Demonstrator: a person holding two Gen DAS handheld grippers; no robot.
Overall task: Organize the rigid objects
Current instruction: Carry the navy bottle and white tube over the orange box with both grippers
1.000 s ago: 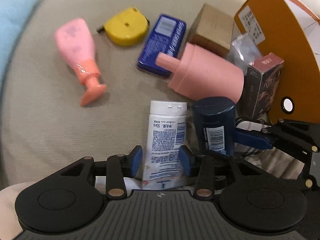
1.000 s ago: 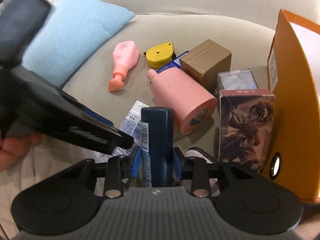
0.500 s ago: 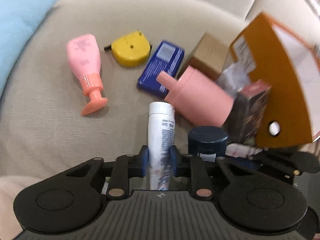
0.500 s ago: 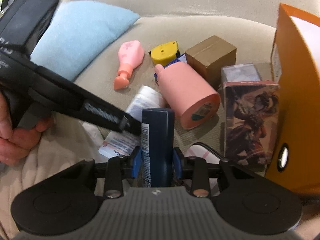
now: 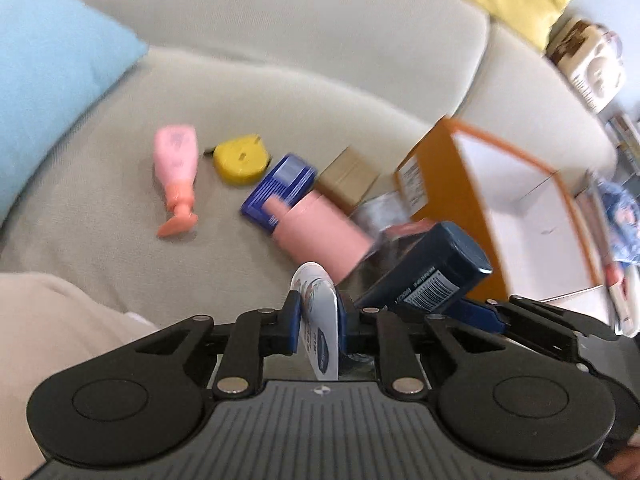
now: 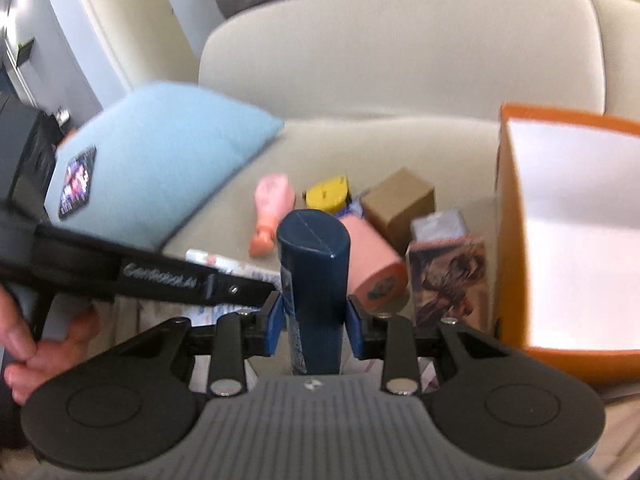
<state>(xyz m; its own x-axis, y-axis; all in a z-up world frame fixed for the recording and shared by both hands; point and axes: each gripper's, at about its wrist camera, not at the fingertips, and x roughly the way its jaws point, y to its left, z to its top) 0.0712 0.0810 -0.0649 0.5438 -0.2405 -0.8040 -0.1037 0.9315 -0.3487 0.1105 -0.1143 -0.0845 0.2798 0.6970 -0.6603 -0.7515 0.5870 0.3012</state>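
My left gripper (image 5: 318, 316) is shut on a white tube (image 5: 318, 320) and holds it above the sofa seat. My right gripper (image 6: 314, 316) is shut on a dark blue bottle (image 6: 314, 272), also lifted; the bottle also shows in the left wrist view (image 5: 432, 276). An open orange box (image 5: 516, 208) with a white inside stands at the right, and it also shows in the right wrist view (image 6: 576, 232). On the seat lie a small pink bottle (image 5: 176, 180), a yellow tape measure (image 5: 240, 158), a blue tin (image 5: 280, 192), a large pink bottle (image 5: 320, 232) and a brown box (image 5: 348, 178).
A light blue cushion (image 5: 52, 100) lies at the left of the seat. A picture-printed box (image 6: 448, 276) and a clear packet (image 6: 438, 224) stand beside the orange box. The sofa back (image 6: 400, 40) rises behind. My left gripper's arm (image 6: 140, 276) crosses the right wrist view.
Both grippers have risen from the seat with their objects. The views tilted up, and the orange box's open inside now shows.
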